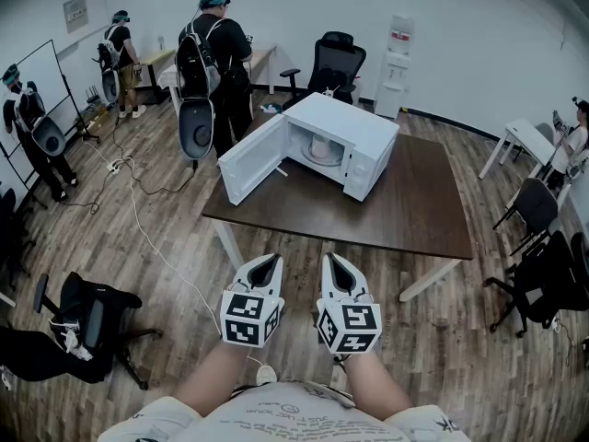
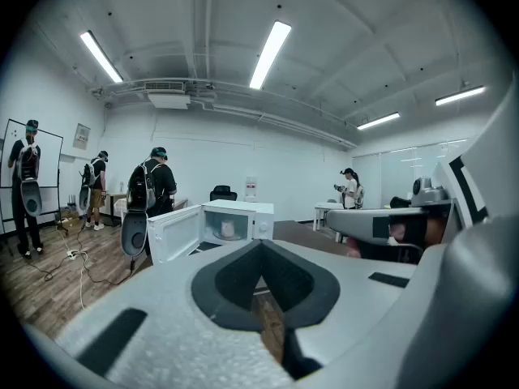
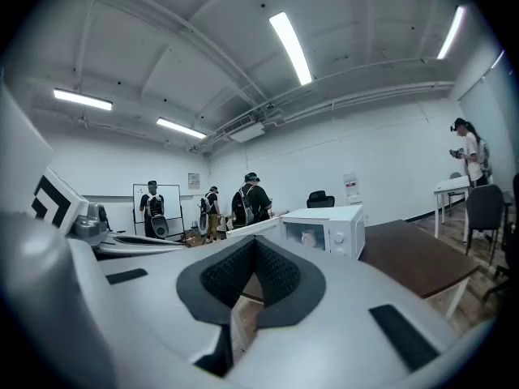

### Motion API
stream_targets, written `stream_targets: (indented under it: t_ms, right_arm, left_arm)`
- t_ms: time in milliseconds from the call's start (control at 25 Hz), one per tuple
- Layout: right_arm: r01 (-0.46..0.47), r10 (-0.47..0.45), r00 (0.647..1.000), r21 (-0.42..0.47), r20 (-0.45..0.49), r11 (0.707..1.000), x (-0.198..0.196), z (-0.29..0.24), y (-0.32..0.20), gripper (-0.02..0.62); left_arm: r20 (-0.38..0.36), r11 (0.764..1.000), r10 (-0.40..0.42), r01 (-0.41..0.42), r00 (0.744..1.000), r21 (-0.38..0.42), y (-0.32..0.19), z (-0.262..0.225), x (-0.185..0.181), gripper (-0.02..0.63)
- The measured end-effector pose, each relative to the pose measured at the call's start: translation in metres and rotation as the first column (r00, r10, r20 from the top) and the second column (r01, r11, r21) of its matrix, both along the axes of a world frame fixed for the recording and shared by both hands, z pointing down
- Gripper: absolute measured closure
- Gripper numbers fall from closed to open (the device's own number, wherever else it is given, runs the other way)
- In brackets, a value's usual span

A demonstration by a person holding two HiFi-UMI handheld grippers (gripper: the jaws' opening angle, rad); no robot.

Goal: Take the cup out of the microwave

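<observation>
A white microwave stands on the dark brown table, its door swung open to the left. Inside it sits a pale cup, also visible as the cup in the left gripper view and as the cup in the right gripper view. Both grippers hang side by side over the floor, short of the table's near edge and well away from the microwave. My left gripper and my right gripper both have their jaws together with nothing between them.
A person with a backpack stands just behind the table's left corner, and others stand farther left. Office chairs are at the right and a black chair at the near left. A cable runs across the wooden floor.
</observation>
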State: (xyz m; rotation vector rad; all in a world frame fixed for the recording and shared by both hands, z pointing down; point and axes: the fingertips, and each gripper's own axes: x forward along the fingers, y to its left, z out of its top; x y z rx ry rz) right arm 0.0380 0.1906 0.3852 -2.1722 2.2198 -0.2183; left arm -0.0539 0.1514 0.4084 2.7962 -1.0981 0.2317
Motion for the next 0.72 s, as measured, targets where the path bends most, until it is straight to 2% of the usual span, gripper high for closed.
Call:
stream_targets:
  t_ms: [440, 720]
  right_arm:
    - [-0.041, 0.041, 0.999, -0.005, -0.028, 0.999, -0.022, 0.005, -0.016, 0.580]
    - [-0.060, 0.060, 0.997, -0.015, -0.049, 0.998, -0.056, 0.013, -0.040, 0.580]
  left_arm:
    - [-0.021, 1.000, 0.005, -0.005, 1.000, -0.012, -0.018, 0.006, -0.024, 0.595]
    - [-0.037, 0.999, 0.040, -0.041, 0.999, -0.011, -0.045, 0.010, -0.050, 0.595]
